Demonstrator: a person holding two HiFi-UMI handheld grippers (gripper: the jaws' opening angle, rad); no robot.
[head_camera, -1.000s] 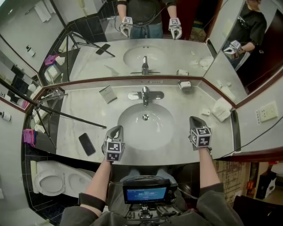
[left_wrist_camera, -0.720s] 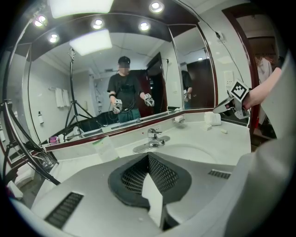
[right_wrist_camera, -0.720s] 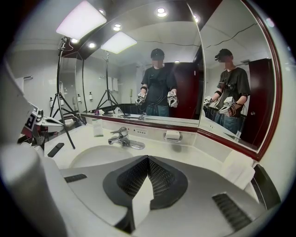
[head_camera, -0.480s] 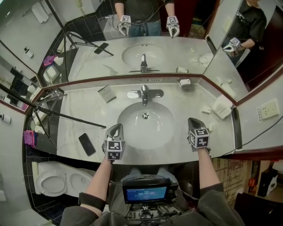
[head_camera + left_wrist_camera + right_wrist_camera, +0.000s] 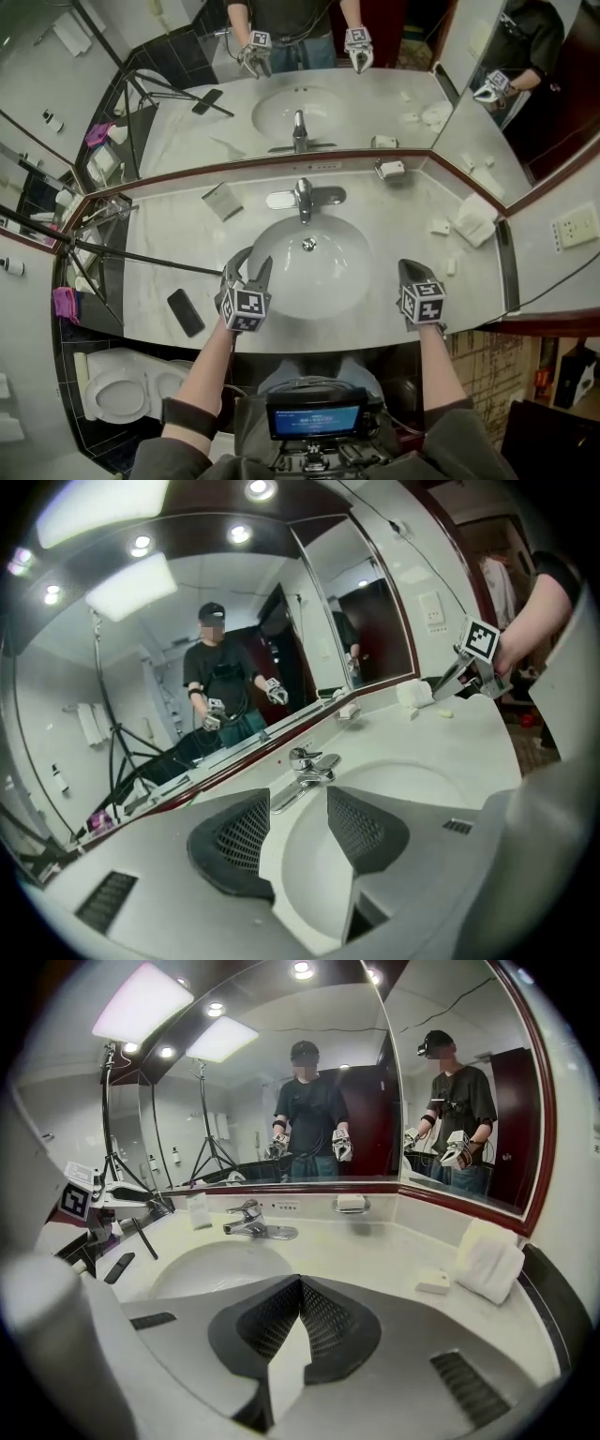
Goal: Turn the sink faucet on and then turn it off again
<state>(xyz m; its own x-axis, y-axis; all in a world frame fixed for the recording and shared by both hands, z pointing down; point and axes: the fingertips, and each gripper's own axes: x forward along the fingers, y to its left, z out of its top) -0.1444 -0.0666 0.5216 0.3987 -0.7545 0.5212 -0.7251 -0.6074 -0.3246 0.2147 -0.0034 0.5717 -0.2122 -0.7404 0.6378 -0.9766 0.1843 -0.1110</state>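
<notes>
The chrome sink faucet (image 5: 302,197) stands behind the white basin (image 5: 309,258), its lever pointing forward; no water shows. My left gripper (image 5: 251,265) hovers over the basin's front left rim, its jaws opening with nothing between them. In the left gripper view the faucet (image 5: 309,761) sits beyond the parted jaws of the left gripper (image 5: 298,803). My right gripper (image 5: 410,267) is shut and empty over the counter right of the basin. In the right gripper view the faucet (image 5: 248,1215) lies far ahead to the left of the right gripper (image 5: 300,1283).
A black phone (image 5: 185,309) and a tripod leg (image 5: 141,255) lie on the counter at left. A small card stand (image 5: 223,200) is left of the faucet, a soap dish (image 5: 391,170) on its right. A folded towel (image 5: 476,218) and small soap (image 5: 439,227) sit far right. Mirrors back the counter.
The left gripper's jaws have gone from shut to wide apart, and it shifted slightly toward the basin. The right gripper sank a little and stays shut.
</notes>
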